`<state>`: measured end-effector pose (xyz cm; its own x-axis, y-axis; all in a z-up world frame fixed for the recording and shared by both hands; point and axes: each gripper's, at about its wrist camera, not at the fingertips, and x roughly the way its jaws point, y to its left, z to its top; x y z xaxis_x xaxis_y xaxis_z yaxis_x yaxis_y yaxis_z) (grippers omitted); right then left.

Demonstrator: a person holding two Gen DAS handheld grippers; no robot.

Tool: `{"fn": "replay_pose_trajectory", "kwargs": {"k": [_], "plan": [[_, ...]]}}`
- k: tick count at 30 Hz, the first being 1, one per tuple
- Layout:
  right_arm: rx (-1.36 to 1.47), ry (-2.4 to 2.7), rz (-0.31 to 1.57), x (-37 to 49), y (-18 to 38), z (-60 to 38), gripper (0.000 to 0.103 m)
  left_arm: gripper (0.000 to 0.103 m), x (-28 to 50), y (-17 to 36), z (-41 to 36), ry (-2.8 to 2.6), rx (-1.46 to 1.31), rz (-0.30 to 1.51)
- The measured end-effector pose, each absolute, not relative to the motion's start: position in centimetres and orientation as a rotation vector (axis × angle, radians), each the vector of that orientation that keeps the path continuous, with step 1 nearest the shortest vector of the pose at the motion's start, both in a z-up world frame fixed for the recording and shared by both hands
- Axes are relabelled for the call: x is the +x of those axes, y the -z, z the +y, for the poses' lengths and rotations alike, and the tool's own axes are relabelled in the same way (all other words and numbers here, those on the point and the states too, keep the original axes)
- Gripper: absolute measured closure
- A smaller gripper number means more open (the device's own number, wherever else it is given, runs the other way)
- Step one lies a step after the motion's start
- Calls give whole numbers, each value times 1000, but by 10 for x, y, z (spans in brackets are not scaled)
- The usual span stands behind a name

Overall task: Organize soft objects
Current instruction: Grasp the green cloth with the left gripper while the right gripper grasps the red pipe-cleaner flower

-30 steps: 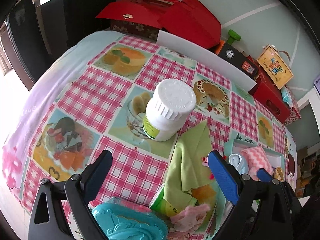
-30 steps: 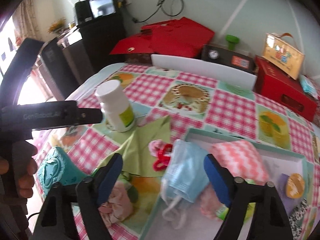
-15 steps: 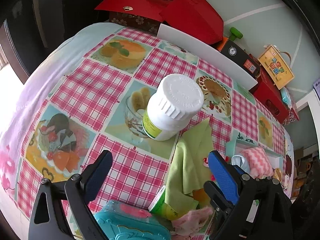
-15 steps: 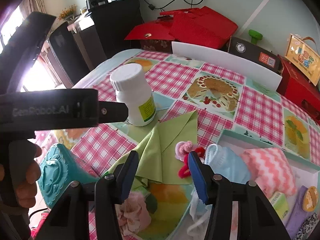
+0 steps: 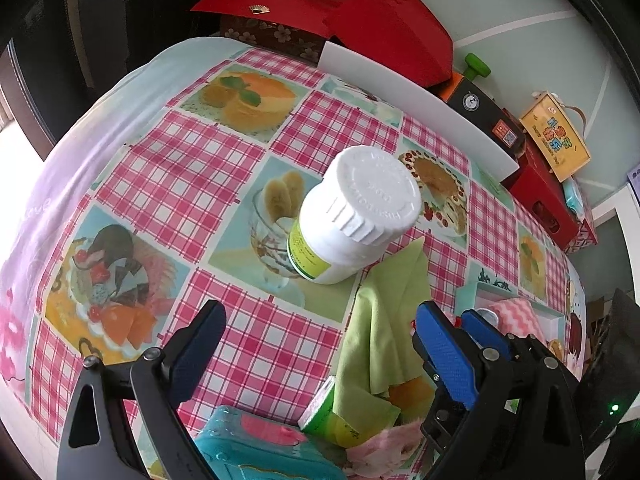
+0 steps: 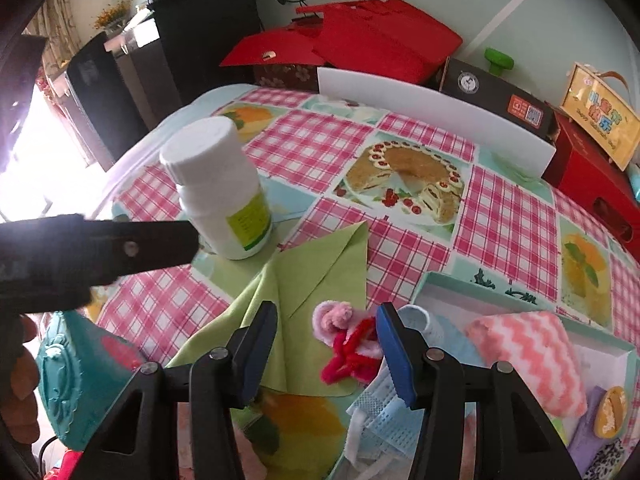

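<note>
A pink fuzzy ball (image 6: 334,316) joined to red fuzzy wire (image 6: 352,356) lies on a green cloth (image 6: 312,272). My right gripper (image 6: 326,314) hangs just over it. Its jaws stand half apart, with the fuzzy piece between the pads but not pressed. A blue face mask (image 6: 376,412) hangs over the rim of the open box (image 6: 480,286), which holds a pink zigzag cushion (image 6: 528,360). My left gripper (image 5: 320,320) is wide open over the checked cloth with nothing in it. The green cloth (image 5: 384,320) is by its right finger.
A white bottle (image 5: 352,216) stands behind the green cloth. A teal case (image 5: 256,452), a small green carton (image 5: 332,416) and a pink rag (image 5: 384,448) lie at the near edge. Red boxes (image 6: 384,40) and a white board (image 6: 432,112) line the far edge.
My right gripper has moved left and down from above the blue mask to the pink and red fuzzy piece, and its jaws have narrowed. The left gripper has hardly moved.
</note>
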<state>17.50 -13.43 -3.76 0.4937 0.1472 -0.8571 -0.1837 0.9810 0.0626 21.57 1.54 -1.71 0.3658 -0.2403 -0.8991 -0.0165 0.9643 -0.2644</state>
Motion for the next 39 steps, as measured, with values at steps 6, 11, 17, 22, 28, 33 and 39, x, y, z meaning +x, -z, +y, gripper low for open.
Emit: {"fn": "replay_pose_trajectory", "kwargs": {"k": [6,11,17,22,28,33,39], "plan": [[-80,-193,1066,177,43,-130,49,7,216,17,15,153,-251,1193],[-98,-162,1103,181,49,-132,56,7,217,18,16,154,-256,1195],[-150,-147,1109,182,52,-127,63,7,218,20,15,161,-252,1201],[-129,-148,1103,180,51,-129,68,7,219,23,12,168,-241,1212],[-92,-155,1090,178,49,-133,68,18,222,31,-3,178,-171,1246],[-83,-167,1084,176,48,-131,68,28,223,38,-21,188,-94,1268],[-57,-182,1079,174,47,-135,67,48,225,51,-38,213,-60,1315]]}}
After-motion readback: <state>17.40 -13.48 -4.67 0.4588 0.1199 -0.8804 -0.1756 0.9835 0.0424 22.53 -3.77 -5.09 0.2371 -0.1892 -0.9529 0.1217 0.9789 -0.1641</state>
